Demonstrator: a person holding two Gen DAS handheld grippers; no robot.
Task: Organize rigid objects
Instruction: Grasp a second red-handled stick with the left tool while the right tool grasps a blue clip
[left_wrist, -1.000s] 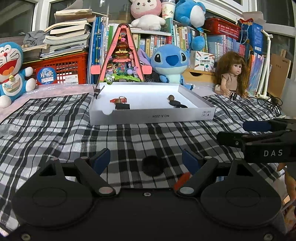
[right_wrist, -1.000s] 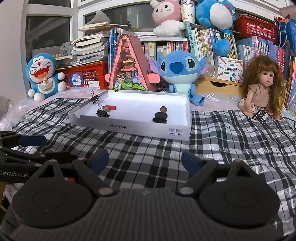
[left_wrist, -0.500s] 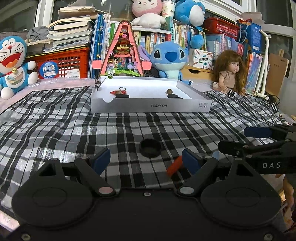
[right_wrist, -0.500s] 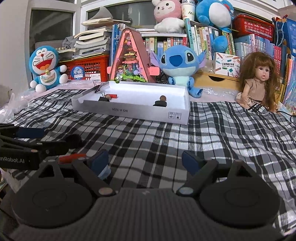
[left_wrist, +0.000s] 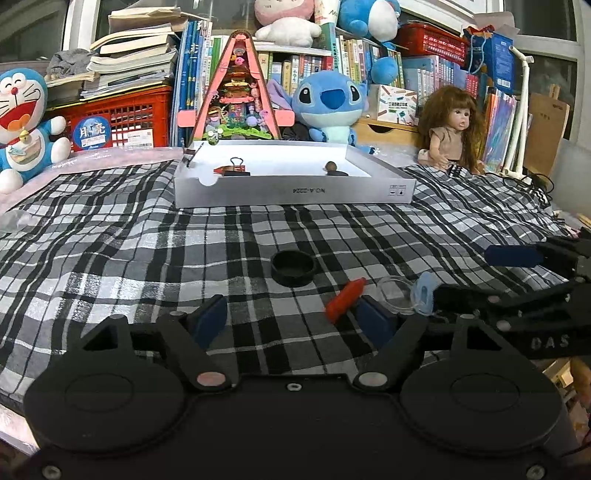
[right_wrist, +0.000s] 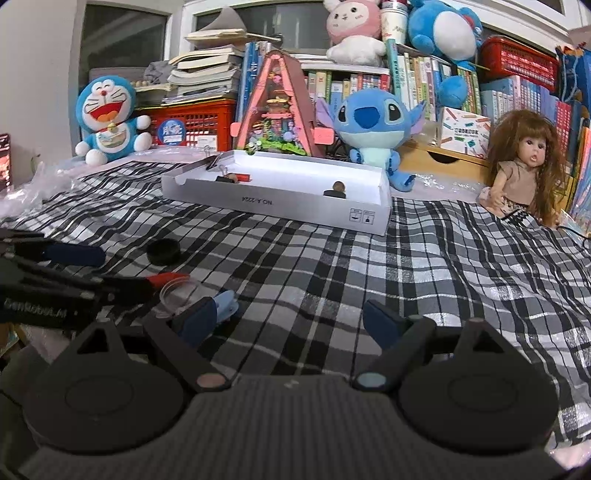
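Observation:
A shallow white box (left_wrist: 295, 190) (right_wrist: 280, 201) sits on the plaid cloth and holds binder clips and small dark pieces. Nearer lie a black round cap (left_wrist: 293, 267) (right_wrist: 163, 251), a red clip (left_wrist: 344, 299) (right_wrist: 168, 278), a clear round lid (left_wrist: 397, 290) (right_wrist: 177, 295) and a light blue clip (left_wrist: 424, 291) (right_wrist: 226, 303). My left gripper (left_wrist: 291, 319) is open and empty, just behind the cap and red clip. My right gripper (right_wrist: 291, 321) is open and empty, its left finger beside the blue clip.
Plush toys, a pink triangular dollhouse (left_wrist: 236, 96), a doll (left_wrist: 452, 133), red crates and books line the back. The plaid cloth (right_wrist: 406, 266) covers the surface. Each gripper shows in the other's view, the right one (left_wrist: 532, 291) at right, the left one (right_wrist: 55, 280) at left.
Both grippers have drawn back and lower. The red clip, clear lid and blue clip have come into view in front of them. The jaws stay open.

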